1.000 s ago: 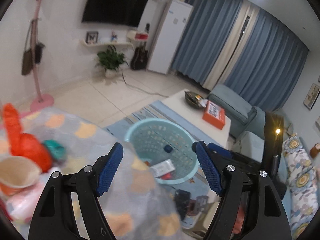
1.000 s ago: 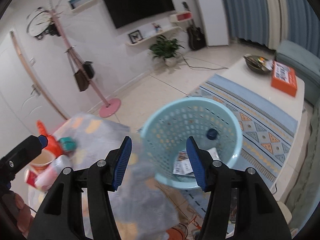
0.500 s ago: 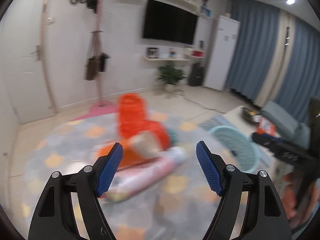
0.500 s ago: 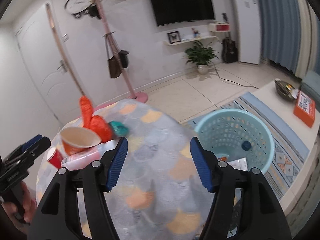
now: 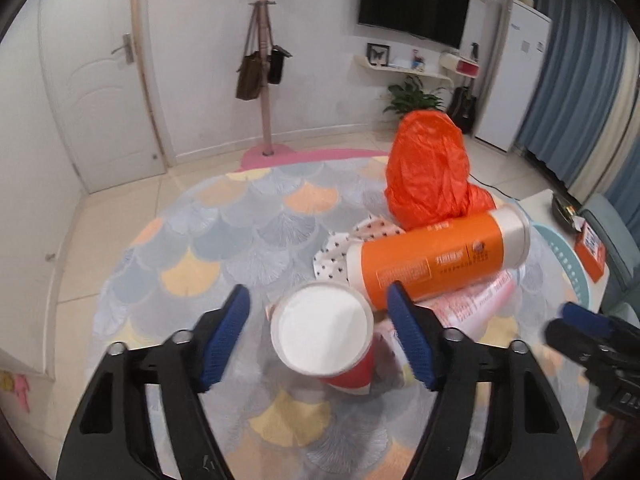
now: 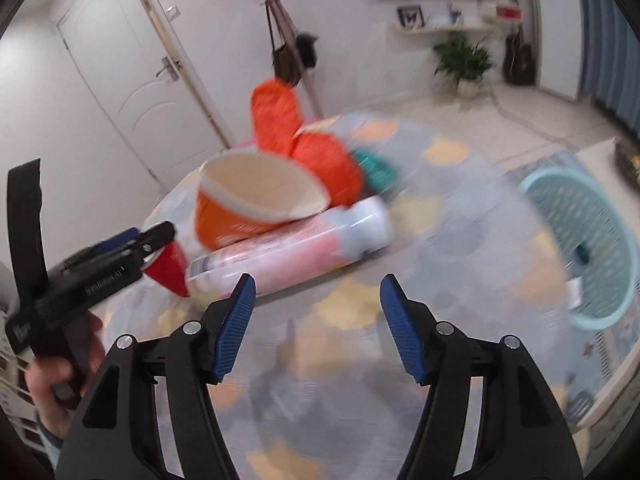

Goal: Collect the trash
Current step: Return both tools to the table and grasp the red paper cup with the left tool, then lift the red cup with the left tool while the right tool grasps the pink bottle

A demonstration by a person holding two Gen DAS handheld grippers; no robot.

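Note:
A red paper cup [image 5: 320,332] with a white inside stands on the round table [image 5: 200,240]. It sits between the fingers of my left gripper [image 5: 322,334], whose jaws are closing; the pads are clear of the rim. Behind it lie an orange tube [image 5: 440,260], a pink-and-white bottle [image 5: 480,304] and a crumpled orange bag [image 5: 428,172]. My right gripper [image 6: 318,320] is open over bare tablecloth, just short of the pink bottle [image 6: 300,252]. It also shows the red cup [image 6: 170,268] and the left gripper [image 6: 160,236]. The teal basket [image 6: 580,240] stands on the floor at right.
A spotted paper [image 5: 360,236] lies under the orange tube. A small teal object [image 6: 376,172] sits beside the orange bag [image 6: 304,144]. Beyond the table are a pink coat stand [image 5: 264,80], a white door [image 5: 104,92] and a low table with an orange box [image 5: 592,244].
Both views have swung from the teal basket to the trash on the table. The left gripper has come down over the red cup and its jaws have narrowed. The right jaws stand slightly wider.

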